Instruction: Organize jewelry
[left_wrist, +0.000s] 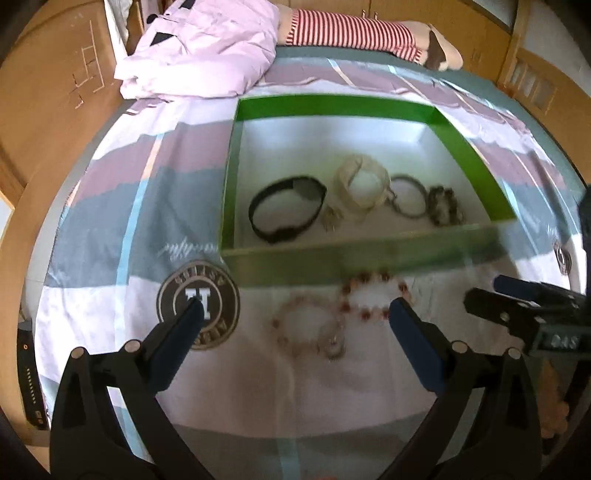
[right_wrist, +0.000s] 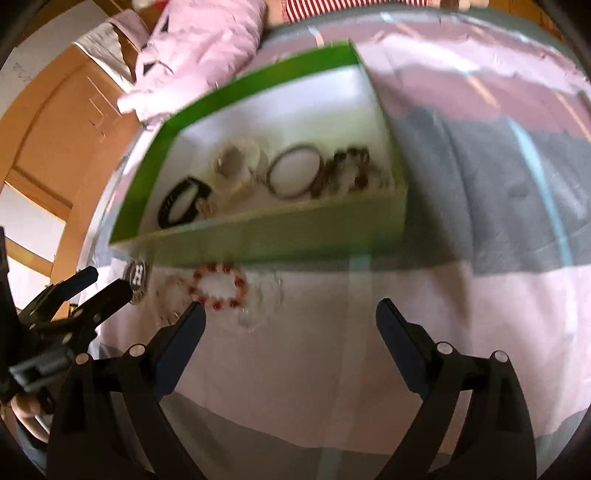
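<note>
A green box (left_wrist: 354, 254) with a white floor lies on the bedspread and holds a black band (left_wrist: 286, 208), a cream bracelet (left_wrist: 360, 184), a thin dark bangle (left_wrist: 408, 195) and a dark beaded bracelet (left_wrist: 445, 205). In front of the box lie a red-and-white beaded bracelet (left_wrist: 373, 295) and a pale pink beaded bracelet (left_wrist: 308, 328). My left gripper (left_wrist: 295, 314) is open and empty, its fingers either side of these two. My right gripper (right_wrist: 290, 314) is open and empty, just right of the red-and-white bracelet (right_wrist: 219, 288). The box (right_wrist: 266, 240) is blurred there.
A pink quilt (left_wrist: 203, 48) and a striped soft toy (left_wrist: 351, 29) lie at the bed's far end. A round dark logo (left_wrist: 197, 306) is printed on the bedspread. Wooden furniture stands left (left_wrist: 48, 92) and right (left_wrist: 535, 81). A dark device (left_wrist: 31, 376) lies at the bed's left edge.
</note>
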